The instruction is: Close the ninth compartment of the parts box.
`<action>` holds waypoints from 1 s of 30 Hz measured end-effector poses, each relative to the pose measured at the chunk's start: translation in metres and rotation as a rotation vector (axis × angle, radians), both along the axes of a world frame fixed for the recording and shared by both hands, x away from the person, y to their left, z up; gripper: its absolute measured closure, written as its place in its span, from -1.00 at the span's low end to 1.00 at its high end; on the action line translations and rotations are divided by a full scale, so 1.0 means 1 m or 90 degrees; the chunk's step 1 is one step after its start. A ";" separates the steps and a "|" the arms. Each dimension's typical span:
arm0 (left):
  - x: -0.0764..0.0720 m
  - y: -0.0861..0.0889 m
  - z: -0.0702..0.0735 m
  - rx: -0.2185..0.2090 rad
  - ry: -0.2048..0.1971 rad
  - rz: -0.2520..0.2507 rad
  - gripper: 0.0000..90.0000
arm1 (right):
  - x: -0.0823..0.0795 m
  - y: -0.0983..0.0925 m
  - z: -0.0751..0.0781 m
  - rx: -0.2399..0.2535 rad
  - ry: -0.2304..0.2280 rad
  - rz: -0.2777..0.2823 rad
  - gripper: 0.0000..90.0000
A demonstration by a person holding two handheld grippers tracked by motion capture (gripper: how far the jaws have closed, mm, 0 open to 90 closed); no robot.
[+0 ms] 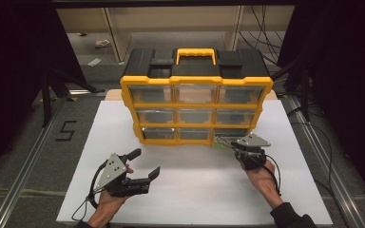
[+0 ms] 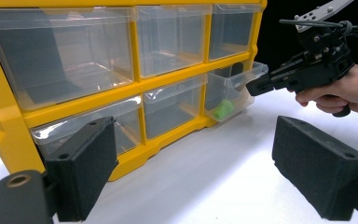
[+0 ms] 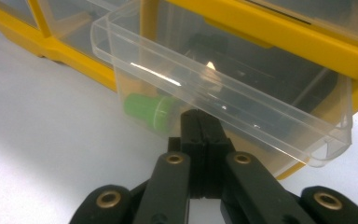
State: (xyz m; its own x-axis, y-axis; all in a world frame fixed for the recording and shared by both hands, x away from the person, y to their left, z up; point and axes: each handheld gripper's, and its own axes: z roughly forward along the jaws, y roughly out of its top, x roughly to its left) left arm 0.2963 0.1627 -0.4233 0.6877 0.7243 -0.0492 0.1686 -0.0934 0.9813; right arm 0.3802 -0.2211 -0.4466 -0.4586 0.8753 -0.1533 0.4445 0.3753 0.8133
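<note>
The left gripper hovers low over the white surface, jaws wide apart. Farther on, the right gripper is pinched together at the drawer, pulled partly from the yellow organizer, holding a green piece.

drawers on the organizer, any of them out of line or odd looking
One: the bottom right drawer juts out of the organizer while the others sit flush. A green part lies inside it, and the right hand-held gripper is shut at its front.

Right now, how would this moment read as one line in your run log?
right tongs: shut on clear plastic drawer, bottom right, partly out | small green object: inside | left tongs: open, empty | yellow-framed drawer cabinet: upright
</note>
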 end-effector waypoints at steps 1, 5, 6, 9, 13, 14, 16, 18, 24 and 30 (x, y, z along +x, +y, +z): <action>0.000 0.000 0.000 0.001 -0.001 0.000 -0.70 | 0.000 0.000 0.000 0.000 0.001 -0.001 1.00; 0.000 0.000 0.000 -0.001 0.000 0.001 -0.70 | 0.003 0.001 -0.001 -0.001 0.000 -0.004 1.00; 0.000 0.000 0.000 -0.001 0.000 0.001 -0.70 | 0.004 0.001 -0.001 -0.001 0.000 -0.005 1.00; 0.000 0.000 0.000 0.000 -0.002 0.000 -0.70 | 0.005 0.001 -0.001 0.001 -0.003 -0.007 1.00; 0.000 0.000 0.000 0.000 -0.002 -0.001 -0.70 | 0.007 0.001 -0.001 0.000 -0.004 -0.010 1.00; 0.000 0.000 0.000 0.001 -0.002 -0.001 -0.70 | 0.007 0.001 -0.001 -0.001 -0.005 -0.011 1.00; 0.000 0.000 0.000 0.000 -0.002 0.000 -0.70 | 0.008 0.001 -0.002 0.001 -0.004 -0.013 1.00; 0.000 0.000 0.000 0.000 -0.002 0.000 -0.70 | 0.009 0.001 -0.002 0.002 -0.004 -0.015 1.00; 0.000 0.000 0.000 0.001 -0.002 0.000 -0.70 | 0.012 0.001 -0.002 0.009 -0.003 -0.018 1.00; 0.000 0.000 0.000 0.001 -0.002 0.000 -0.70 | 0.015 0.000 -0.002 0.023 0.002 -0.021 1.00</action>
State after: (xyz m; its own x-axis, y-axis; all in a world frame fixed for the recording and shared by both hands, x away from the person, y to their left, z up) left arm 0.2962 0.1629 -0.4230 0.6877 0.7245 -0.0460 0.1650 -0.0943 0.9818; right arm 0.3953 -0.2207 -0.4482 -0.4304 0.8946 -0.1205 0.4585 0.3316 0.8245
